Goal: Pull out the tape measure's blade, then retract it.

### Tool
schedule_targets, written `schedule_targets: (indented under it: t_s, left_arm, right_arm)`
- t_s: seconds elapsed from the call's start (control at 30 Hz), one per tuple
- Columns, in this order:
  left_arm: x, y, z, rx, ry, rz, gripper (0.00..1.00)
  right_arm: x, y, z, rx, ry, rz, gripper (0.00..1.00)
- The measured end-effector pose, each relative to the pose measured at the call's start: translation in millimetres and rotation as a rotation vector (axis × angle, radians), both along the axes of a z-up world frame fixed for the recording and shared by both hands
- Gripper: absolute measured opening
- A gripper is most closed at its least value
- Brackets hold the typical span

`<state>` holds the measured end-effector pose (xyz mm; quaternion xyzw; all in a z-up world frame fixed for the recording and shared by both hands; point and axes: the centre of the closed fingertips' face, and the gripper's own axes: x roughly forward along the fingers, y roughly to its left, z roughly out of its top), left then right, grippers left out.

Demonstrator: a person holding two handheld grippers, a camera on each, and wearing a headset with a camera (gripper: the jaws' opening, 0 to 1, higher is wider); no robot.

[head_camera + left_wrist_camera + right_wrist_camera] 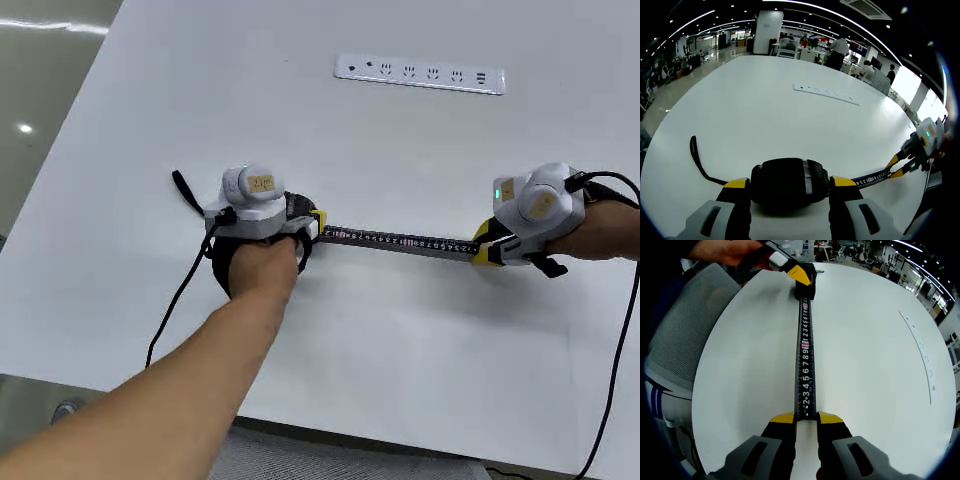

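A black tape measure case [789, 184] rests on the white table, clamped between the yellow-tipped jaws of my left gripper [790, 186]. In the head view the left gripper [300, 228] sits at the table's left-centre with the case [296, 208] under it. The dark numbered blade [398, 241] runs out to the right across the table to my right gripper [484, 247], which is shut on the blade's end. In the right gripper view the blade [805, 360] stretches straight away from my right gripper [805, 418] to the case [805, 286]. The case's black wrist strap [697, 160] trails off to the left.
A white power strip [420, 73] lies flat at the far side of the table. Black cables [178, 292] hang from both grippers over the near edge. A grey mesh chair [685, 335] stands beside the table. People sit at desks far behind [840, 47].
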<state>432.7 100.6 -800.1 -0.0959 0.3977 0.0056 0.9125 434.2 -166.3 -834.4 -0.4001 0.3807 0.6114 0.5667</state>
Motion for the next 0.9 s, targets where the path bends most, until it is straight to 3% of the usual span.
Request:
schedule_targets:
  t_s: [0.33,0.9]
  left_arm:
    - [0.0,0.5,1.2,0.012,-0.015,-0.008,0.57]
    - [-0.2,2.0,2.0,-0.021,-0.032,-0.022,0.57]
  right_arm:
    - [0.8,1.6,0.9,0.011,-0.022,0.002,0.11]
    - [0.5,13.0,1.8,0.024,-0.031,-0.003,0.11]
